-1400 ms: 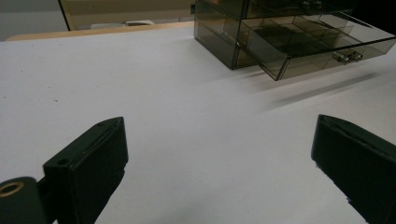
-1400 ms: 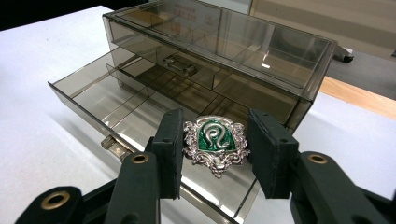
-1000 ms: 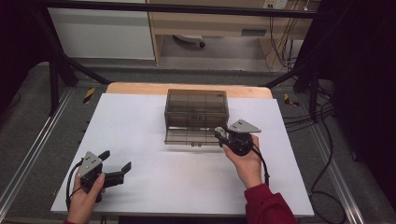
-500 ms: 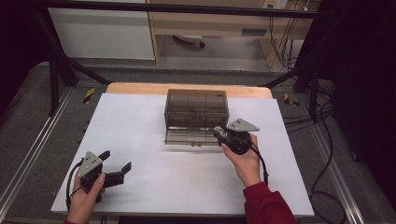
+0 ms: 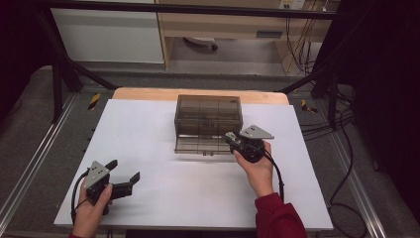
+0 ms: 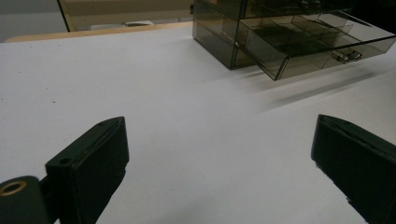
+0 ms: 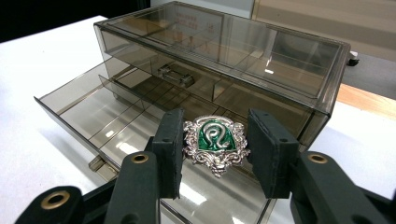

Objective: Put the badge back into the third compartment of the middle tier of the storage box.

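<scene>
A smoky clear drawer box (image 5: 208, 113) stands at the back middle of the white table, its lower drawer (image 5: 195, 145) pulled out toward me. My right gripper (image 5: 234, 140) hovers at the drawer's right front corner. It is shut on a silver crest badge with a green centre (image 7: 215, 142), held between both pads above the open drawer (image 7: 107, 116), which has several dividers. My left gripper (image 5: 124, 174) rests near the front left of the table, open, with nothing between its jaws. The box (image 6: 280, 42) lies well ahead of the left gripper (image 6: 219, 158).
The white table top (image 5: 148, 129) has a wooden strip (image 5: 143, 93) along its far edge. A closed upper drawer with a small metal handle (image 7: 175, 74) sits above the open one. Metal frame rails and cables run along the floor on both sides.
</scene>
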The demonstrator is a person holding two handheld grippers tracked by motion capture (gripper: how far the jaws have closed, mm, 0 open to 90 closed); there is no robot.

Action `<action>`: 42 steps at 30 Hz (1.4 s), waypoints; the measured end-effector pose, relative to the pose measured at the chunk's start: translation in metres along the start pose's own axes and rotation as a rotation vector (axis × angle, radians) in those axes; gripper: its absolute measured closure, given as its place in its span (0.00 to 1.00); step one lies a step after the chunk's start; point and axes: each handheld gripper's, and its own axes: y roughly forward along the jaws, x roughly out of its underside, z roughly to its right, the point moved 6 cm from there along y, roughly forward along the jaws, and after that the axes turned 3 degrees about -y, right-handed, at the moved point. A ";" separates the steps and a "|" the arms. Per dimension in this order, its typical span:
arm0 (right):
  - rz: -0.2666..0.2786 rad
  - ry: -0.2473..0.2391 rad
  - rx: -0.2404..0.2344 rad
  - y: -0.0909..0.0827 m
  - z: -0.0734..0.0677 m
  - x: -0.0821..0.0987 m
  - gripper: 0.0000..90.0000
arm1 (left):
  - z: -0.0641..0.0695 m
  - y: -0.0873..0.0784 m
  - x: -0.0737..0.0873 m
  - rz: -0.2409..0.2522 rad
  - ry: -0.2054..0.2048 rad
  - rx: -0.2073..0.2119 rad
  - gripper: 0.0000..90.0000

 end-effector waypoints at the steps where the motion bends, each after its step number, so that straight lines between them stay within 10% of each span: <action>1: 0.007 0.005 0.001 0.000 0.001 0.000 0.64 | -0.001 0.000 0.000 0.001 0.000 -0.007 0.05; 42: -0.079 -0.035 -0.036 0.017 -0.004 0.006 0.64 | 0.003 0.006 0.005 -0.028 0.009 0.001 0.05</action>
